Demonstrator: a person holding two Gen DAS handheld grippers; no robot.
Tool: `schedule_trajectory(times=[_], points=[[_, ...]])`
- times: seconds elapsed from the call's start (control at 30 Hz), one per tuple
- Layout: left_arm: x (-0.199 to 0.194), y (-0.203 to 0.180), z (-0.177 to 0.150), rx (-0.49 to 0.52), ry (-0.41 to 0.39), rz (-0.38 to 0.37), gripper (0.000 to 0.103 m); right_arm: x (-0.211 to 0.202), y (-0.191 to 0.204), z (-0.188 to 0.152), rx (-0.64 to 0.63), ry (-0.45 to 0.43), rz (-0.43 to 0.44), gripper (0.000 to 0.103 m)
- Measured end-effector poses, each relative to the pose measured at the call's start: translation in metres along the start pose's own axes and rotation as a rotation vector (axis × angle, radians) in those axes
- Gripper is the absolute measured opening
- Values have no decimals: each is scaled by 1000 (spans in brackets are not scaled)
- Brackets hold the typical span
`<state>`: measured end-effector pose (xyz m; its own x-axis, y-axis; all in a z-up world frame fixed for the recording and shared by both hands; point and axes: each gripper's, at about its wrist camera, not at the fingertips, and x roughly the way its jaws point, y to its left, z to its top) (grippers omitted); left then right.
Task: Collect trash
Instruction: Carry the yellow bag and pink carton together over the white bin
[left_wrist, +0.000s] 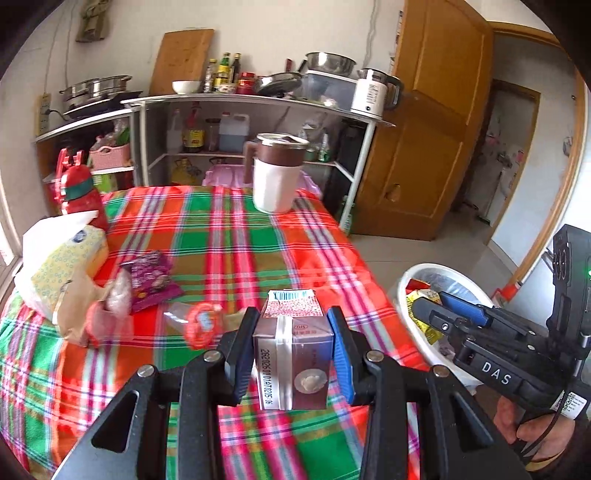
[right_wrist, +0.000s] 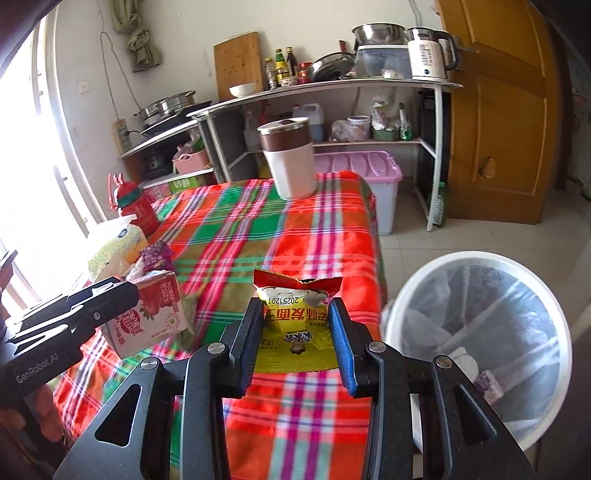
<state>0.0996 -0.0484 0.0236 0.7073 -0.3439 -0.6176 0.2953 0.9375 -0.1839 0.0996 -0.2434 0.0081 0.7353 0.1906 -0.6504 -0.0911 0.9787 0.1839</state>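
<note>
- Left gripper (left_wrist: 293, 332) clamped on a small drink carton (left_wrist: 291, 354), one pad on each side; carton held above the near part of the bench (left_wrist: 236, 236) with its printed end pointing away.
- Same carton in the right wrist view: pink-and-red strawberry print (right_wrist: 147, 317), pinched in the left gripper (right_wrist: 125, 295) at the left edge.
- Right gripper (right_wrist: 297, 325) clenched on a yellow snack wrapper (right_wrist: 295, 332) with a torn red top, hanging over the bench edge, just beside the bin.
- White waste bin (right_wrist: 476, 258) on the tiled floor to the right of the bench, lined with a clear bag — some scraps already lying inside.
- From the left wrist view, right gripper (left_wrist: 436, 310) reaching over the bin rim (left_wrist: 399, 291), a hand (left_wrist: 532, 424) on its handle.
- Left on the plaid cloth: a red round lid or wrapper (left_wrist: 201, 325), a purple snack packet (left_wrist: 151, 280), a crumpled clear-and-brown wrapper (left_wrist: 99, 314).
- Farther left: tissue pack (left_wrist: 62, 266), red bottle (left_wrist: 79, 192) behind it.
- Far end of the bench: white-and-brown lidded mug (left_wrist: 277, 173), upright.
- Beyond — metal shelf rack (left_wrist: 258, 99) with pots, bottles and a kettle; wooden door (left_wrist: 436, 129) on the right.
</note>
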Motion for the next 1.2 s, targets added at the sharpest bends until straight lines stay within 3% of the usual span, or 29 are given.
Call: schedule_trajectory(times=[0.33,0.8,1.2], points=[[22,-68,5,93,23,-116,39,-25,-54,-6,76,-20,-92,38],[60,-136,4,176,90,-216,39,-41,-119,-19,157,4,-189,38],[99,-178,-7,228,171,-238,39,-31,-170,-34,217,72,-258,38]])
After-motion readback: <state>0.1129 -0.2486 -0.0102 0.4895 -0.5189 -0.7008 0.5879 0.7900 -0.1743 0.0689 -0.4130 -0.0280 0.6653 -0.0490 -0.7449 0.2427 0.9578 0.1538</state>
